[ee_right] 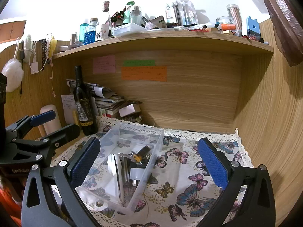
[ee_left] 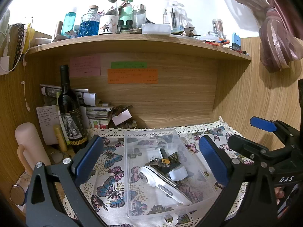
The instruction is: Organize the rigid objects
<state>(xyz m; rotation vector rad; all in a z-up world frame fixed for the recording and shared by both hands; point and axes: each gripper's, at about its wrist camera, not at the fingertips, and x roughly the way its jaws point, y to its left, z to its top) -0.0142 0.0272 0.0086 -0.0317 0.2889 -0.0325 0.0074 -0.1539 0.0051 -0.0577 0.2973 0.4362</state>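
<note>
A clear plastic box [ee_left: 149, 133] [ee_right: 140, 127] sits on a butterfly-print cloth [ee_right: 189, 189]. Inside lie a white handheld device [ee_left: 151, 176] [ee_right: 117, 172], a bunch of keys [ee_left: 162, 160] [ee_right: 132, 156] and a white plug [ee_left: 178, 173] [ee_right: 136, 174]. My left gripper [ee_left: 150, 151] hovers over the box, open and holding nothing, its blue pads on either side. My right gripper [ee_right: 149, 163] is also open and holds nothing; its left finger overlaps the box's near left corner. Each gripper shows in the other's view: the right [ee_left: 244, 132], the left [ee_right: 63, 122].
A dark wine bottle [ee_left: 70, 113] [ee_right: 83, 102], a pink flask [ee_left: 30, 145] and a stack of papers [ee_left: 94, 109] crowd the back left. A wooden shelf [ee_left: 142, 43] full of bottles overhangs the desk. A wood panel [ee_right: 274, 132] closes the right side.
</note>
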